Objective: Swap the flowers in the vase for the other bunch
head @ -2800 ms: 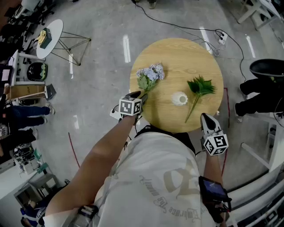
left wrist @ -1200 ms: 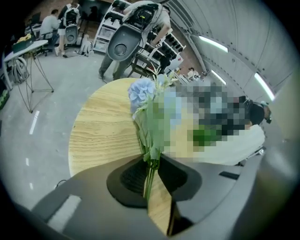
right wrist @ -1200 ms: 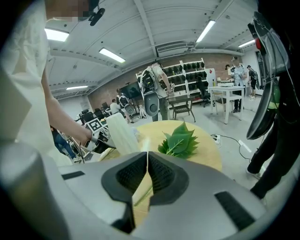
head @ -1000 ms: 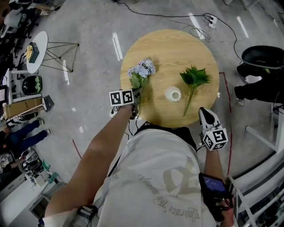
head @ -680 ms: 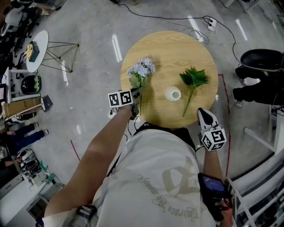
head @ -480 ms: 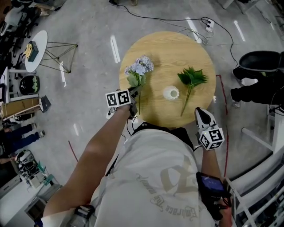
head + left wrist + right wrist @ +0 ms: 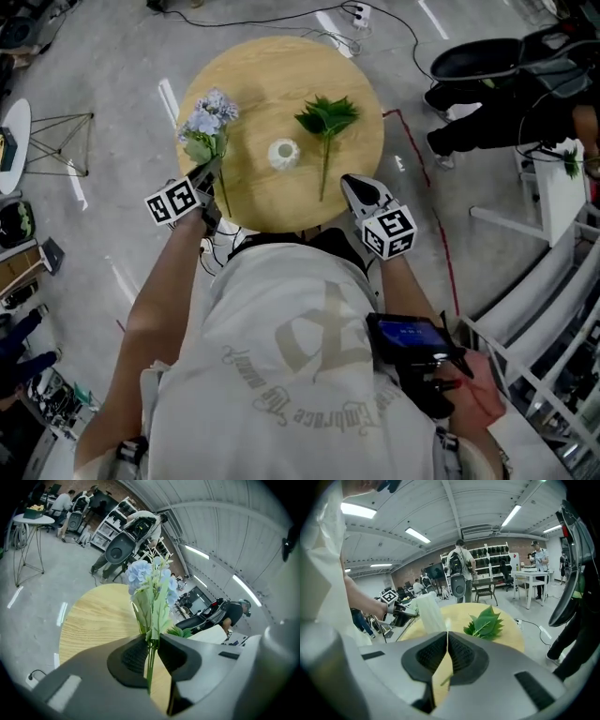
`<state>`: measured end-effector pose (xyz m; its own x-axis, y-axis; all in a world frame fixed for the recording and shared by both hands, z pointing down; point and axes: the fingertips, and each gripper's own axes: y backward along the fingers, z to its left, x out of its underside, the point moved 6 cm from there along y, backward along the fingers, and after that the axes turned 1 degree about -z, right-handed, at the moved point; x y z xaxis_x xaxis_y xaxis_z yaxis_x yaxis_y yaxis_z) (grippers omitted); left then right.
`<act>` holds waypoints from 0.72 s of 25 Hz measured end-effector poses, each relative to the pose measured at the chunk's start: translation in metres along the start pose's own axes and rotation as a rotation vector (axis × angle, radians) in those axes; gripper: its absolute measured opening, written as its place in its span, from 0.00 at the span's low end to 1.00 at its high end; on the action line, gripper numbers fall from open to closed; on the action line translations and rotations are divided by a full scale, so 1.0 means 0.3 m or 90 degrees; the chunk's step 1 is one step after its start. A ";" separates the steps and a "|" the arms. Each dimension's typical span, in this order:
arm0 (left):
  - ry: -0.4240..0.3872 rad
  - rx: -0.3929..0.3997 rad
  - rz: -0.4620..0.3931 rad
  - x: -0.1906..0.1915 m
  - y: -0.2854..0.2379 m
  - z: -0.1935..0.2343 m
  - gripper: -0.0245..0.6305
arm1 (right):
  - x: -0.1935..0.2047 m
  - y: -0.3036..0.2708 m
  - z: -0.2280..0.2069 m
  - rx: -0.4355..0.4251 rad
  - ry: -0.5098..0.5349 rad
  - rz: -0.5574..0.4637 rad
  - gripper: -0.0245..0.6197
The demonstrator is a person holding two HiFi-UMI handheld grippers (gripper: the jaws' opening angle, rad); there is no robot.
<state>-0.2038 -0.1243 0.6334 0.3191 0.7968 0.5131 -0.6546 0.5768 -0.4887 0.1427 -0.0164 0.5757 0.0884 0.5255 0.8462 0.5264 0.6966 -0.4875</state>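
The vase (image 7: 283,153) stands empty near the middle of the table (image 7: 272,66), so the taking-out half of the swap looks done; setting a bunch into it is what remains. At the table's eight o'clock the left gripper (image 7: 151,643) has its jaws clenched on the stems of the blue flowers (image 7: 208,114); their heads stand up over the ten o'clock edge, seemingly clear of the wood. That forearm stretches forward, the gripper tipped a little downward. The green bunch (image 7: 325,117) lies flat at the vase's one o'clock, its stem trailing toward six. At four o'clock the right gripper (image 7: 446,641) hovers by the rim, jaws pressed together on nothing, aimed toward the vase and leaves; the blue flowers are likely the ones going in.
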 end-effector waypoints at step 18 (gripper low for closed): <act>-0.155 0.086 -0.073 -0.081 0.083 -0.260 0.13 | 0.012 0.049 0.049 -0.007 0.026 -0.017 0.05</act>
<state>-0.1745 -0.1153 0.5536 0.2336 0.6521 0.7212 -0.7138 0.6187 -0.3282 0.1384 0.0028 0.5685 0.1090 0.4860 0.8671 0.5379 0.7047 -0.4626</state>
